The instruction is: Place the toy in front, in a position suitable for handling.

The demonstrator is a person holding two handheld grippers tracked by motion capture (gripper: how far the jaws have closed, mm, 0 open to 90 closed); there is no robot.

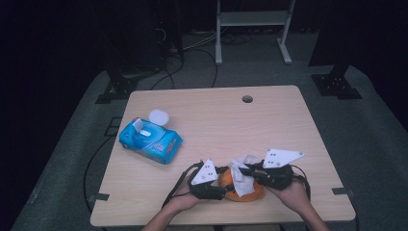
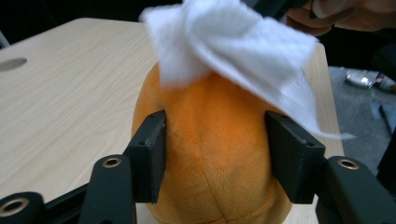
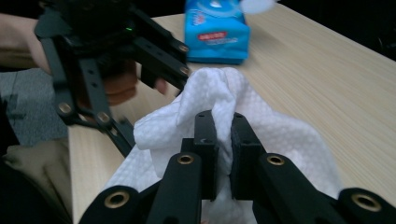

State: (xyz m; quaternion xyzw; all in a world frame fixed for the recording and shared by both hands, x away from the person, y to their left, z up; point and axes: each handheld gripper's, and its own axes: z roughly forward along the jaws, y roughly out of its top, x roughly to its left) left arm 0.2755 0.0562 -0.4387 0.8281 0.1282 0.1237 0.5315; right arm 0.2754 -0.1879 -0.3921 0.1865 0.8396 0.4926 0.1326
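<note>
Black jaws of the right tool are pinched shut on a bunched fold of the white wipe, which drapes over the top of the orange plush toy at the near edge of the desk. Directly opposite, the left tool clamps the toy by its flanks, pads pressed into the fabric, so the toy's long axis runs from one tool toward the other and the right hand lies nearer the wiped surface. Farther out on the desk, well apart to the left, rests the blue wipes pack with its lid open.
</note>
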